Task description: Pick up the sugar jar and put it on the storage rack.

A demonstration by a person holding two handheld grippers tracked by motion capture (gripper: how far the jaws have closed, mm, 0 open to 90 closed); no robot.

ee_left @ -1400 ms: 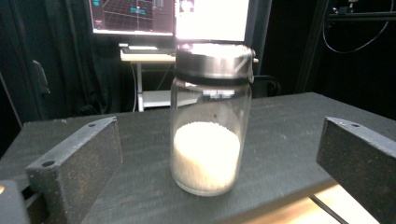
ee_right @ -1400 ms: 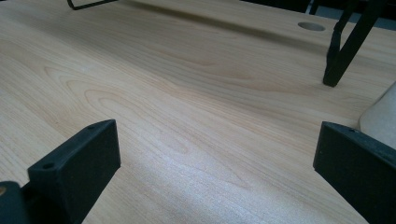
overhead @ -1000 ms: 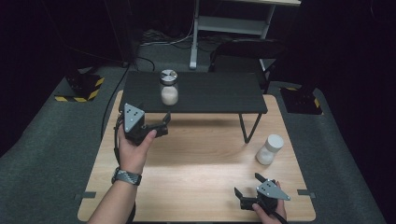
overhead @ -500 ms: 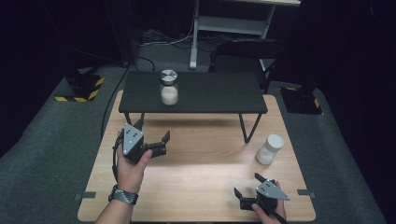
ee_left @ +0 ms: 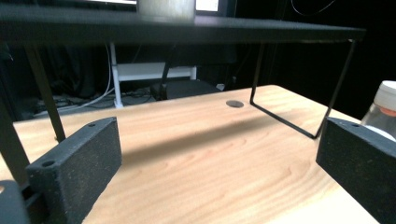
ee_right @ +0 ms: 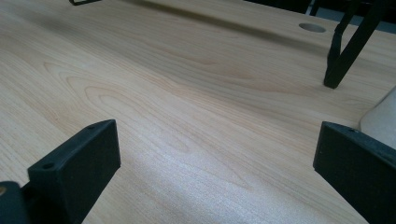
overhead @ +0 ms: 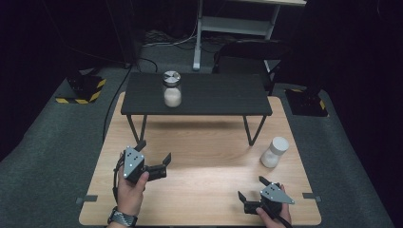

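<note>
From the high view, the left tongs (overhead: 153,160) and right tongs (overhead: 252,195) both stand spread and empty over the wooden worktop (overhead: 204,166). A white-capped bottle (overhead: 274,152) stands near the right tongs, beyond them; a glass jar (overhead: 172,89) sits on the black shelf (overhead: 218,97), well apart from both. No writing is readable.

In the left gripper view, the bottle (ee_left: 384,109) is cut off at the right edge.

In the right gripper view, a pale shape (ee_right: 380,116) behind the right-hand jaw is too cropped to identify.

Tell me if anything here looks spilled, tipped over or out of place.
Nothing stands out. The silver-lidded jar stands upright on the black shelf, the white bottle upright on the wooden table, nothing spilled.
</note>
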